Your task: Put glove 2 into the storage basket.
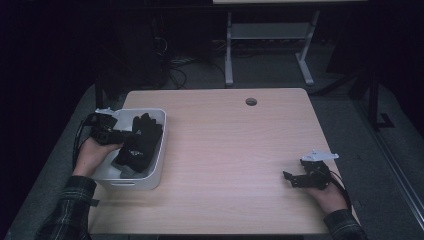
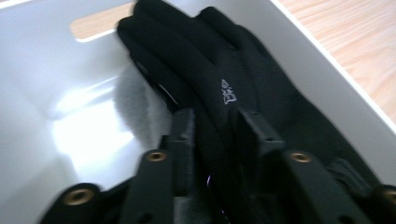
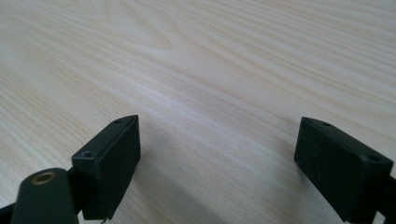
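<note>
The left tongs (image 2: pixel 212 126) reach into the white bin (image 2: pixel 42 84). A fold of the black glove (image 2: pixel 224 79) sits between their two black jaws, which stand a little apart, and I cannot tell if they pinch it. The glove stretches away from them inside the bin. The right tongs (image 3: pixel 217 154) are wide open over the bare wooden table (image 3: pixel 210 56), far from the bin.

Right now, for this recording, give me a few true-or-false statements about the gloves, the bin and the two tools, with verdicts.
1. The black glove lies inside the white bin. True.
2. The right tool holds a glove. False: its jaws stand wide apart over the bare wooden table.
3. The left tool has the glove between its jaws. True.
4. The bin sits at the table's right edge. False: it sits at the left.
</note>
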`<state>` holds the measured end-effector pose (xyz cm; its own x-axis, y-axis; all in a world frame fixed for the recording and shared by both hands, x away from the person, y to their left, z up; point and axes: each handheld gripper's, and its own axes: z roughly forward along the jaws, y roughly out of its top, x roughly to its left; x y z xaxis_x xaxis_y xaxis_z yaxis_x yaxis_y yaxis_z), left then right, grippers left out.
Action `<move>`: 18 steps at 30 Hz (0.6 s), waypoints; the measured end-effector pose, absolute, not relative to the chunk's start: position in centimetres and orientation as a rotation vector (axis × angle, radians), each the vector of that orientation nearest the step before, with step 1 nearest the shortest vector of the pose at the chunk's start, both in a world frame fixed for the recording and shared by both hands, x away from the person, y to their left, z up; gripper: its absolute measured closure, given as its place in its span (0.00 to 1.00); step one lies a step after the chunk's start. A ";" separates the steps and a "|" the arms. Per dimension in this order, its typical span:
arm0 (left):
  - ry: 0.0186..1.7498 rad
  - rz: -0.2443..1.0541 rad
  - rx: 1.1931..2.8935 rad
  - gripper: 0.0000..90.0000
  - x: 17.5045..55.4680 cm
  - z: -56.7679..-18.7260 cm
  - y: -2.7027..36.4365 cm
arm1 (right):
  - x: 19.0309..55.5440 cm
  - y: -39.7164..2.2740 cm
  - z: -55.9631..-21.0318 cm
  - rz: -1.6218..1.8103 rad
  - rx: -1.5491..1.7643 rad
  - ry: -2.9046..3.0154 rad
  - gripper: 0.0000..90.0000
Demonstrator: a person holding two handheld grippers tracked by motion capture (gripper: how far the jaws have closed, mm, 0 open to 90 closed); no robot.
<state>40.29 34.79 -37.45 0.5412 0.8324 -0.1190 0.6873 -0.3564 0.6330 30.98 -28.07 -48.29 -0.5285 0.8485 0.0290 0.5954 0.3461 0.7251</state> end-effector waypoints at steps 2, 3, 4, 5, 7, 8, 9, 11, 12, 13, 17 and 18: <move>1.234 0.331 2.129 0.55 40.3 -37.3 34.8 | 31.0 -28.1 -48.3 0.993 1.274 2.262 0.16; 1.236 0.340 2.119 0.52 40.3 -37.3 34.9 | 31.0 -28.1 -48.3 0.994 1.274 2.262 0.16; 1.240 0.352 2.111 0.46 40.3 -37.2 35.0 | 31.0 -28.1 -48.3 0.993 1.274 2.262 0.16; 1.243 0.355 2.096 0.41 40.2 -37.0 35.0 | 31.0 -28.1 -48.3 0.993 1.274 2.262 0.16; 1.234 0.360 2.068 0.36 40.0 -36.6 35.1 | 31.0 -28.1 -48.3 0.993 1.274 2.262 0.16; 1.231 0.367 2.059 0.33 39.9 -36.3 35.0 | 31.0 -28.1 -48.3 0.994 1.274 2.262 0.16; 1.219 0.367 2.055 0.31 39.8 -36.1 34.9 | 31.0 -28.1 -48.3 0.994 1.274 2.262 0.16; 1.193 0.365 2.044 0.29 39.6 -35.5 34.6 | 31.0 -28.1 -48.3 0.993 1.274 2.262 0.16; 1.187 0.371 2.040 0.28 39.5 -35.2 34.4 | 31.0 -28.1 -48.3 0.994 1.274 2.262 0.16; 1.176 0.379 2.039 0.28 39.4 -34.9 34.1 | 31.0 -28.1 -48.3 0.993 1.274 2.262 0.16; 1.132 0.396 2.018 0.25 38.9 -33.7 32.6 | 31.0 -28.1 -48.3 0.993 1.275 2.262 0.16; 1.113 0.398 2.024 0.24 38.8 -33.4 32.1 | 31.0 -28.1 -48.3 0.994 1.275 2.262 0.16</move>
